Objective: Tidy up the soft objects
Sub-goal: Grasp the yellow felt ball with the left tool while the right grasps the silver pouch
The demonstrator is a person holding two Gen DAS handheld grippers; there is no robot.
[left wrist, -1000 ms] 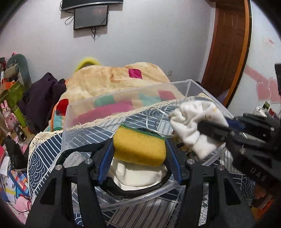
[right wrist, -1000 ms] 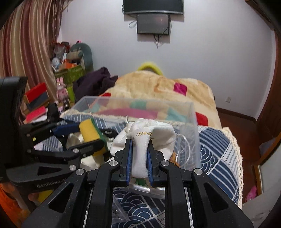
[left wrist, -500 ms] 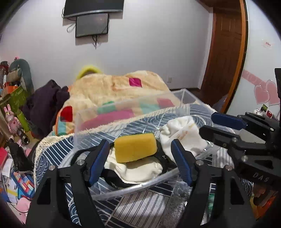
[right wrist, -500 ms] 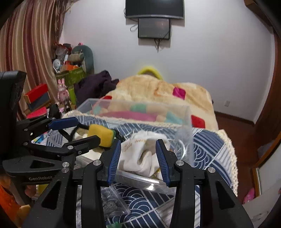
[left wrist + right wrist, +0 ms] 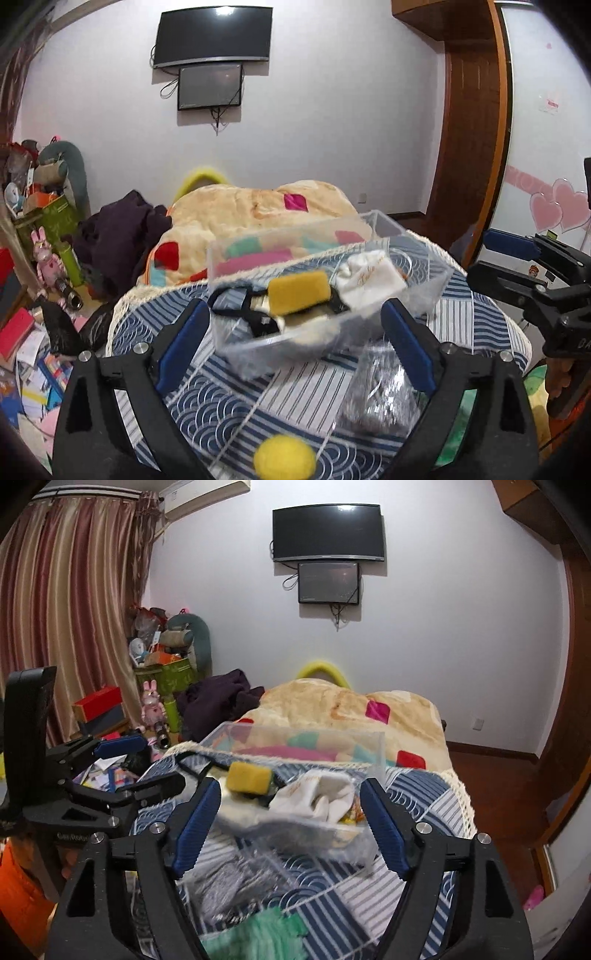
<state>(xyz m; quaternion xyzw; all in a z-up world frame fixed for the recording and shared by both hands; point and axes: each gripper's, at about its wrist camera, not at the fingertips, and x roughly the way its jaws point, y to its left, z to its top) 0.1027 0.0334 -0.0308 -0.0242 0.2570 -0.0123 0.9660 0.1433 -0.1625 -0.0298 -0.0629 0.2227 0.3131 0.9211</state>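
Observation:
A clear plastic bin stands on the blue patterned cloth. In it lie a yellow sponge, a white sock and black and cream items. My left gripper is open and empty, pulled back in front of the bin. My right gripper is open and empty too, also in front of the bin. A yellow ball lies on the cloth near the left gripper. A green fuzzy item lies below the right gripper.
A crinkled clear bag lies on the cloth in front of the bin. A beige quilt and dark clothes lie behind. Boxes and toys clutter the floor at left. A wooden door is at right.
Both grippers opened: the left let go of the yellow sponge and the right let go of the white sock, both into the bin. Both have since pulled back and up.

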